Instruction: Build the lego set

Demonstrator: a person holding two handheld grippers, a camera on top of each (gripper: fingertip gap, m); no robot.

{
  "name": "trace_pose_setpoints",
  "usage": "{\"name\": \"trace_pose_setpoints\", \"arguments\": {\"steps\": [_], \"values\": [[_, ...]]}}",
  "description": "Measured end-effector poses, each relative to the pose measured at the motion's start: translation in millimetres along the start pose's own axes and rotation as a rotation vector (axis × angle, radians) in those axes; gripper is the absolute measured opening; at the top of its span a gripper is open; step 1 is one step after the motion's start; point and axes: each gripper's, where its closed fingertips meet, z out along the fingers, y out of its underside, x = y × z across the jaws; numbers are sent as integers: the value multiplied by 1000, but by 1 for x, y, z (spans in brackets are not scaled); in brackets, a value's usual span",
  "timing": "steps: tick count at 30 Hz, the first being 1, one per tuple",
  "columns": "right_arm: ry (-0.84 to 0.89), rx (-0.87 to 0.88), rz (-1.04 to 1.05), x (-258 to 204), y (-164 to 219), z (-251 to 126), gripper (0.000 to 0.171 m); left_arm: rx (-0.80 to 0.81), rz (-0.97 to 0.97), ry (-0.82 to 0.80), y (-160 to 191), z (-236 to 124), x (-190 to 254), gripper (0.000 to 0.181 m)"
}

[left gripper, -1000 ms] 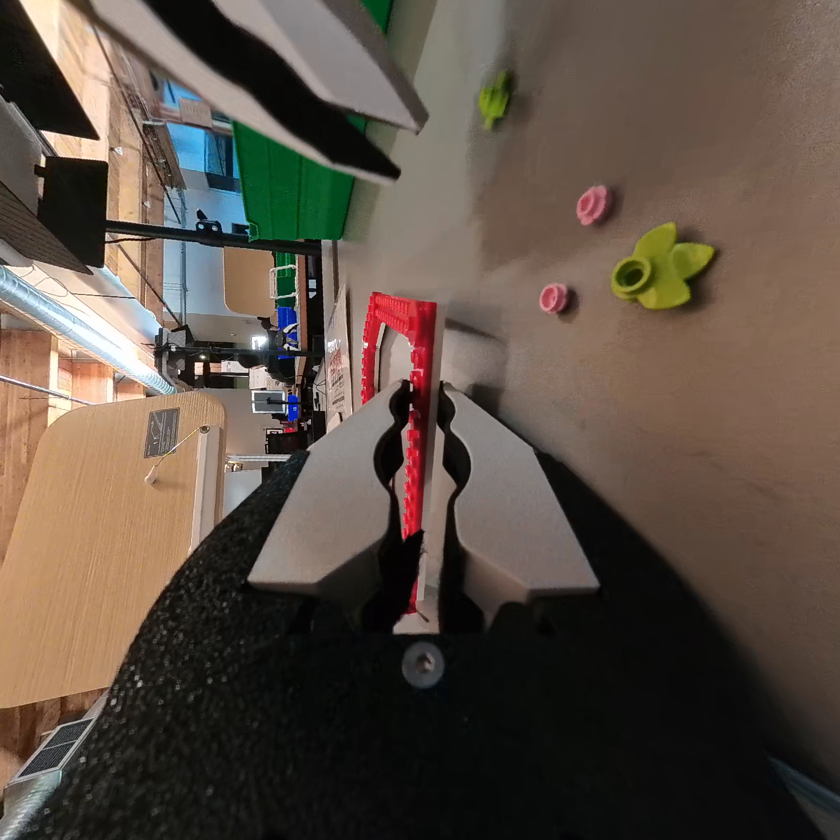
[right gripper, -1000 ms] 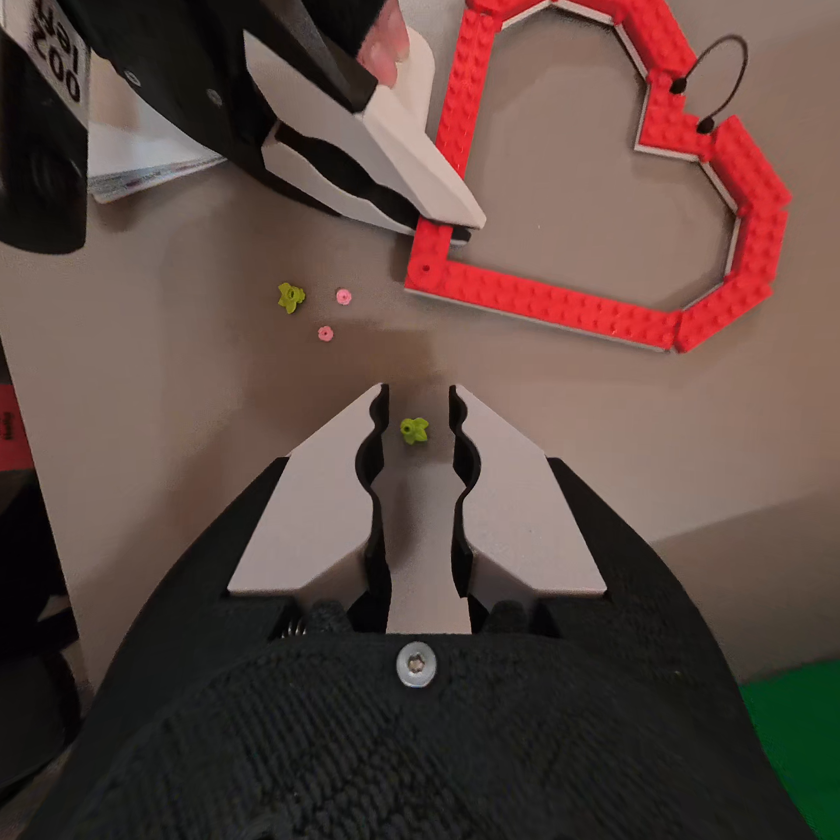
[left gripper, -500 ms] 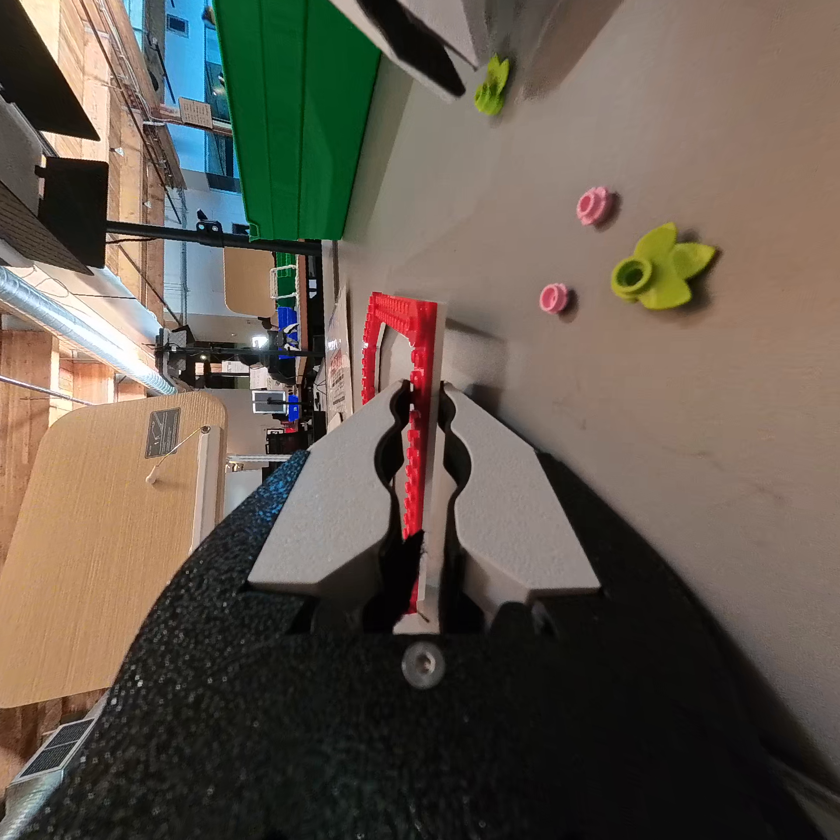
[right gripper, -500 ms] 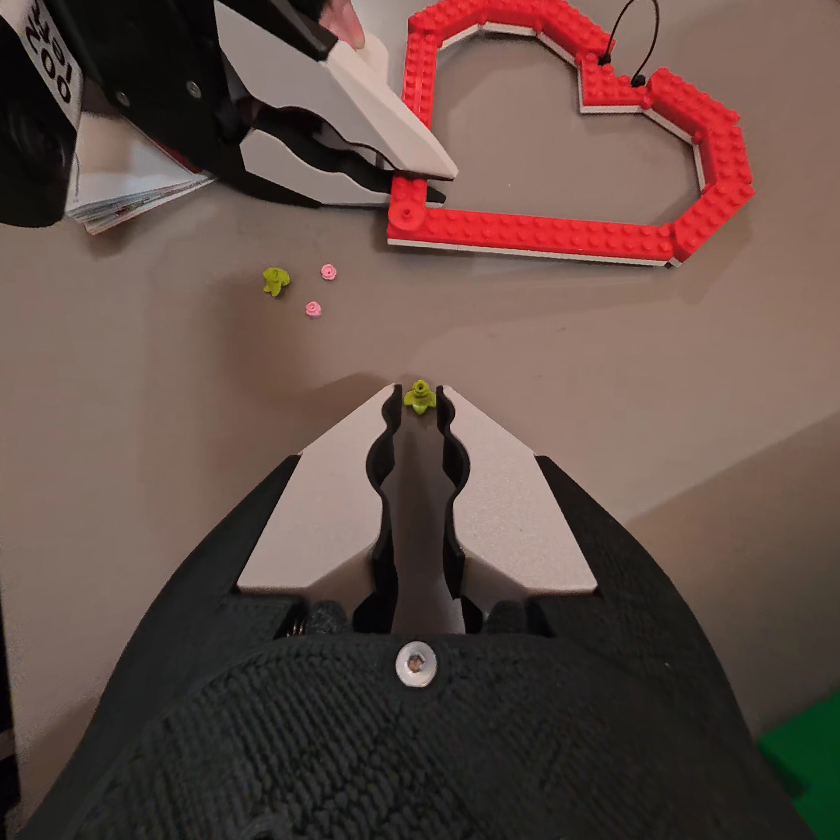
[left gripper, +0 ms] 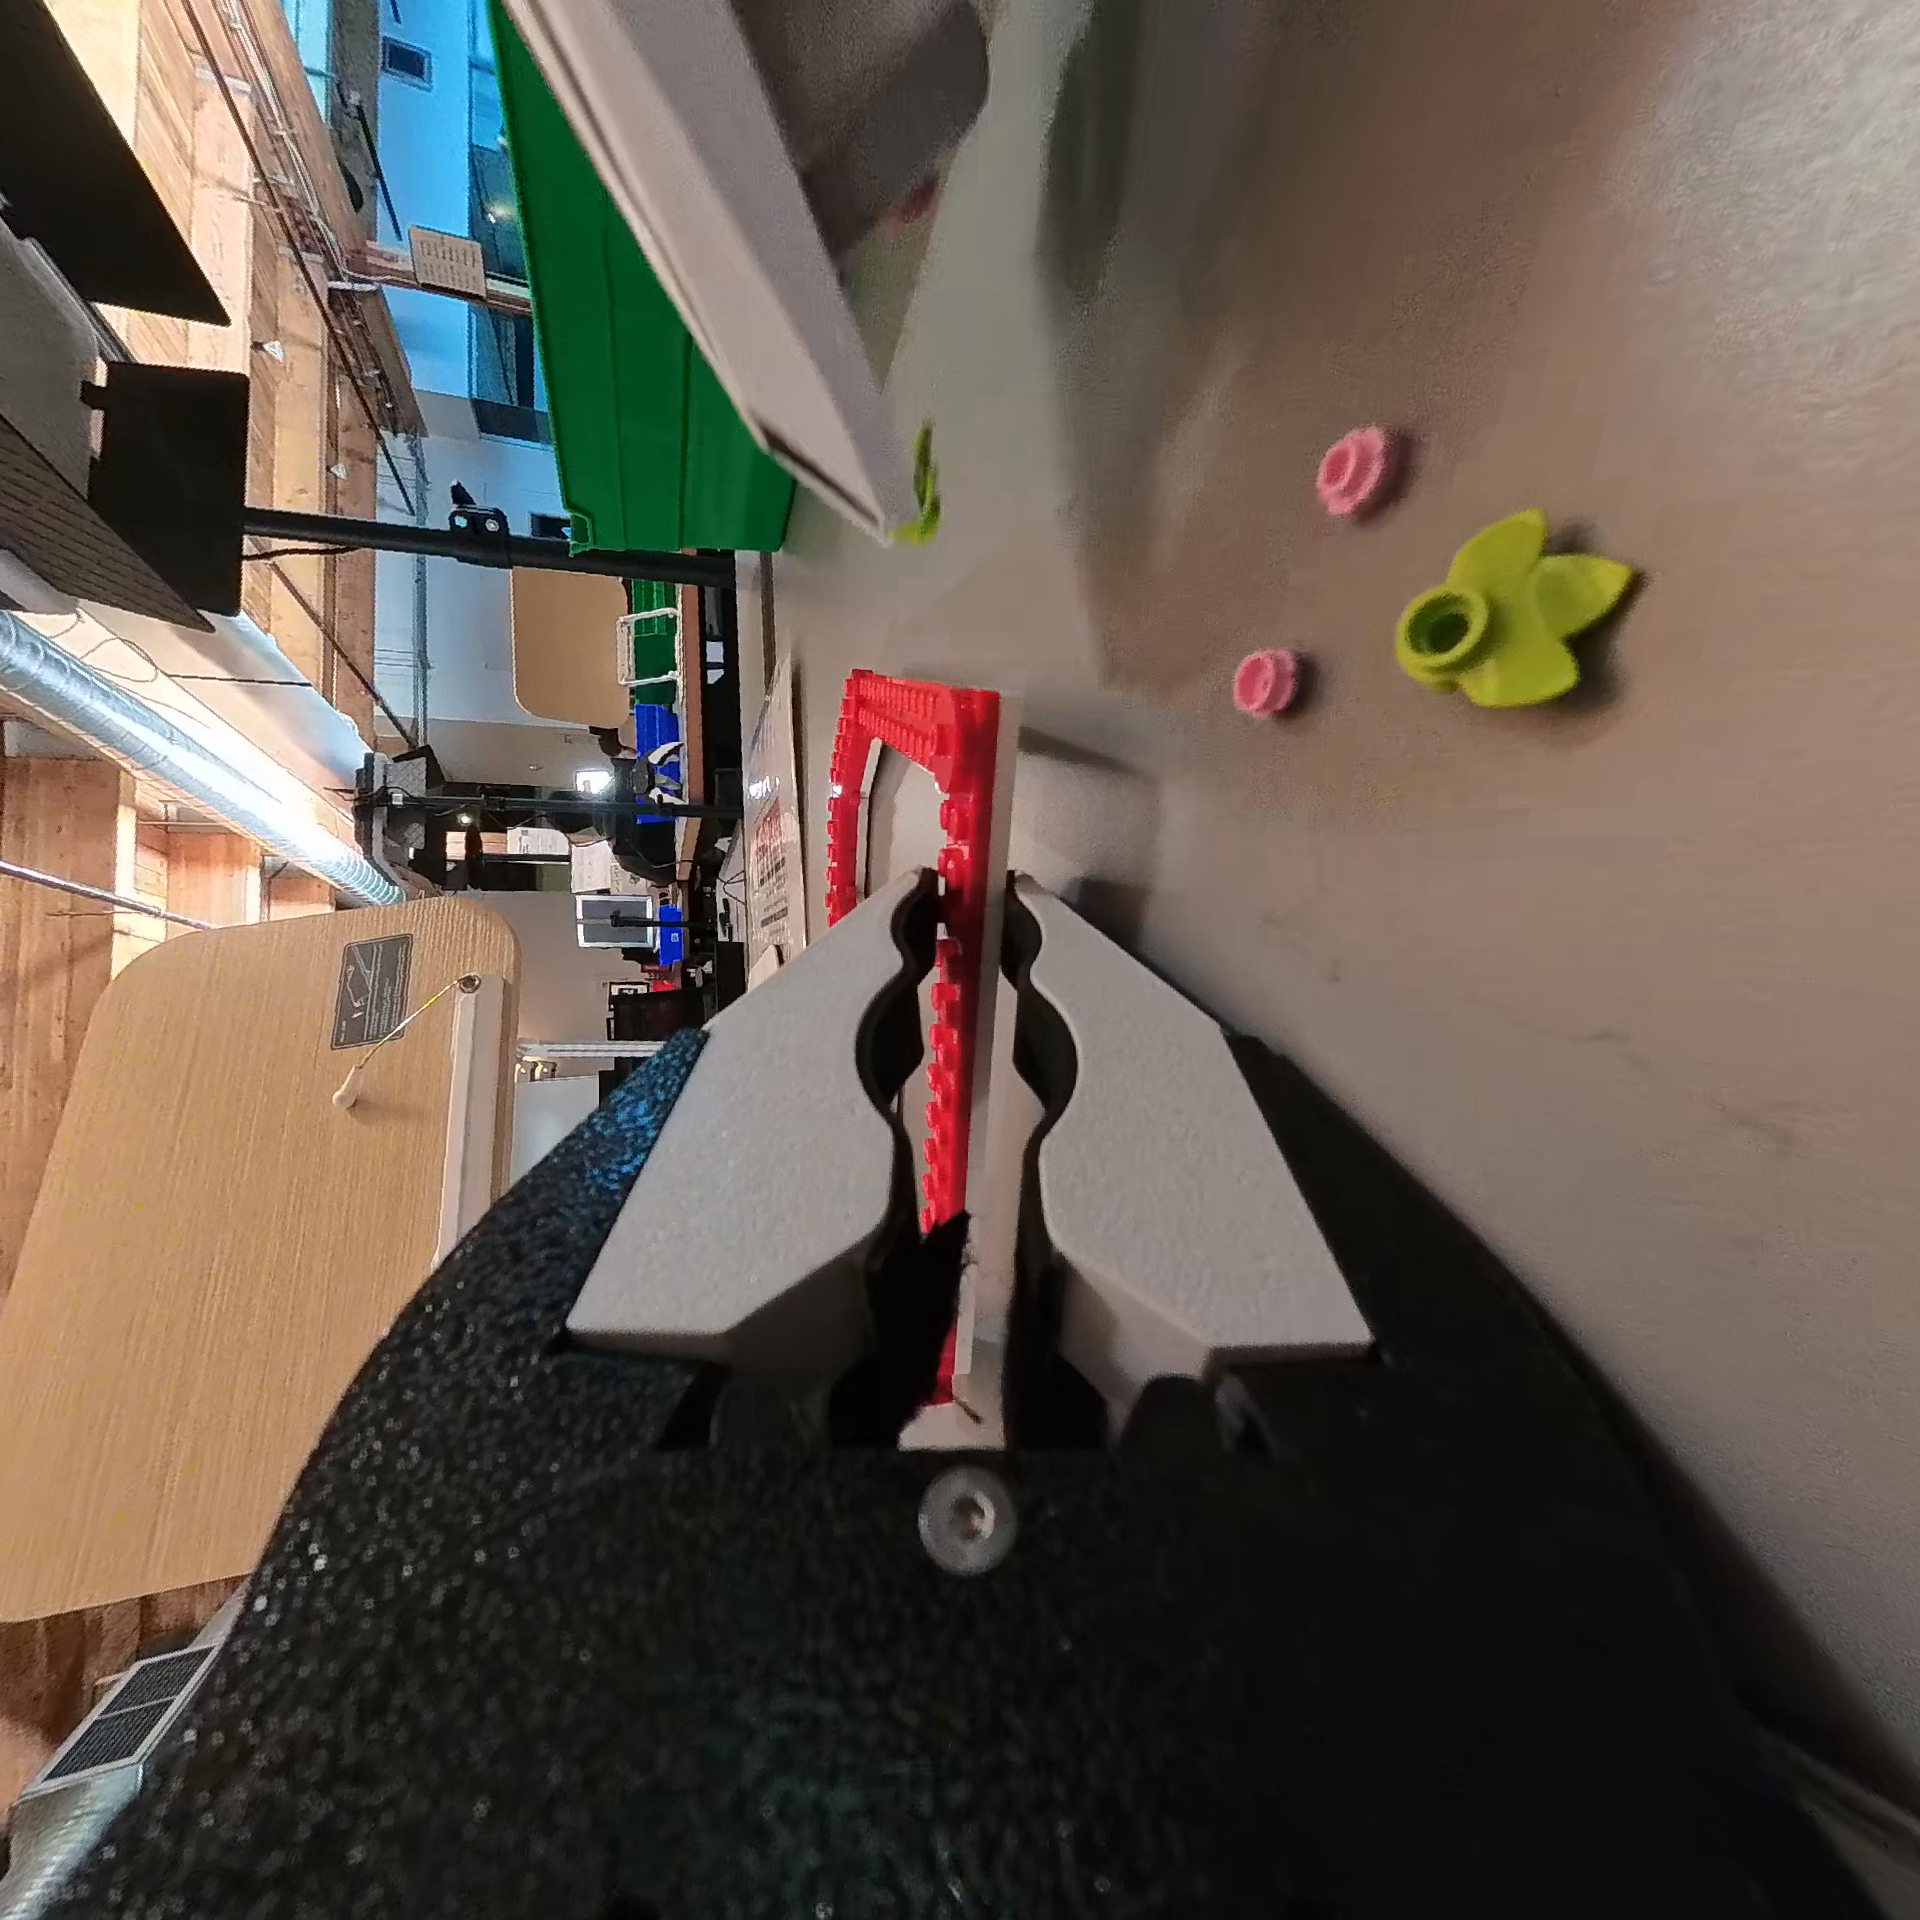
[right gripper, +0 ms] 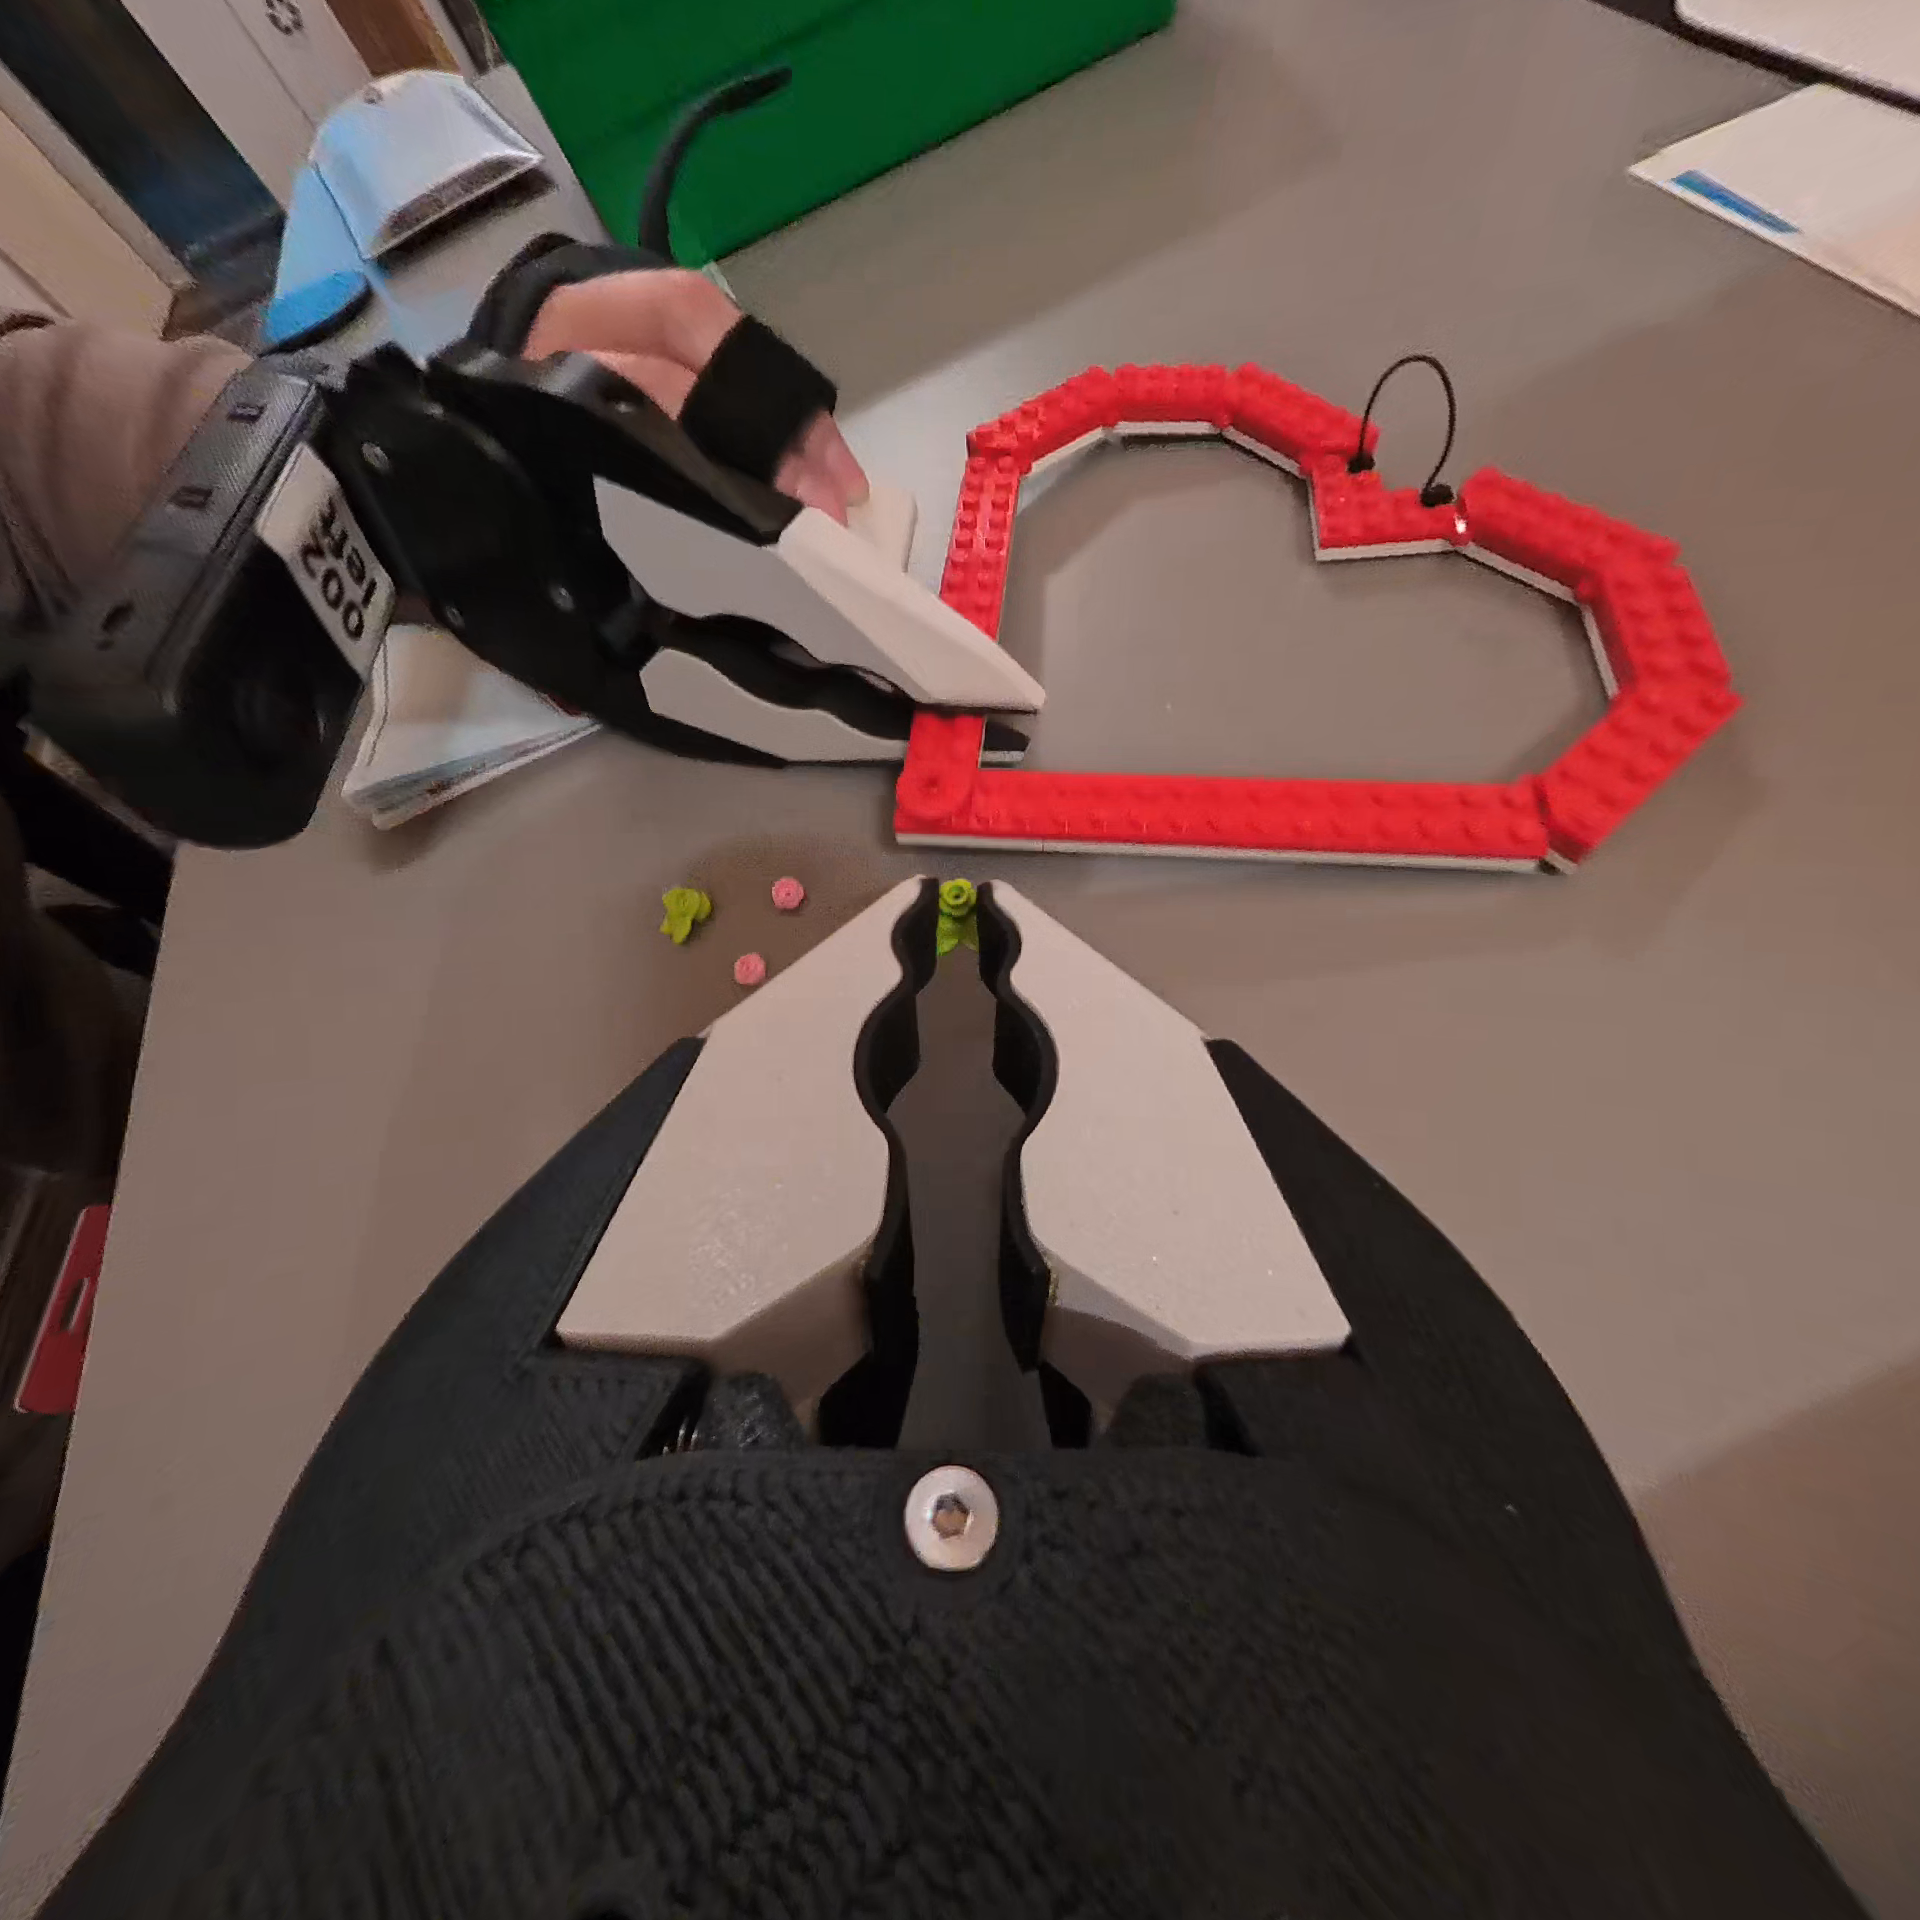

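Observation:
A red heart-shaped lego frame [right gripper: 1247, 805] with a grey underside lies on the grey table; a black loop [right gripper: 1397, 426] sits at its notch. My left gripper [left gripper: 971, 883] is shut on the frame's left side [left gripper: 961, 997]; it also shows in the right wrist view [right gripper: 1013, 722], clamping that side. My right gripper [right gripper: 956, 888] is shut on a lime green leaf piece [right gripper: 954, 914], held at its tips just above the table near the frame's bottom edge. Another lime leaf piece [right gripper: 684, 912] [left gripper: 1496, 634] and two pink round flower studs [right gripper: 788, 891] [right gripper: 748, 968] lie on the table.
A green bin [right gripper: 831, 94] stands at the back. A booklet [right gripper: 457, 748] lies under the left gripper. White papers [right gripper: 1808, 208] lie at the far right. A gloved hand [right gripper: 665, 343] holds the left gripper. The tips of one gripper are about 6 centimetres away from the tips of the other.
My right gripper closed on the lime leaf piece, lifted it and carried it toward the red frame's bottom edge. My left gripper has kept its hold on the frame.

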Motion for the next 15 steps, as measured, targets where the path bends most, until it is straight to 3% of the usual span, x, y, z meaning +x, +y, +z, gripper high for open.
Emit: {"name": "trace_pose_setpoints", "arguments": {"steps": [15], "values": [[-66,-186,-61,4,-9,23,5,1,4,1,0,0,0,9]]}}
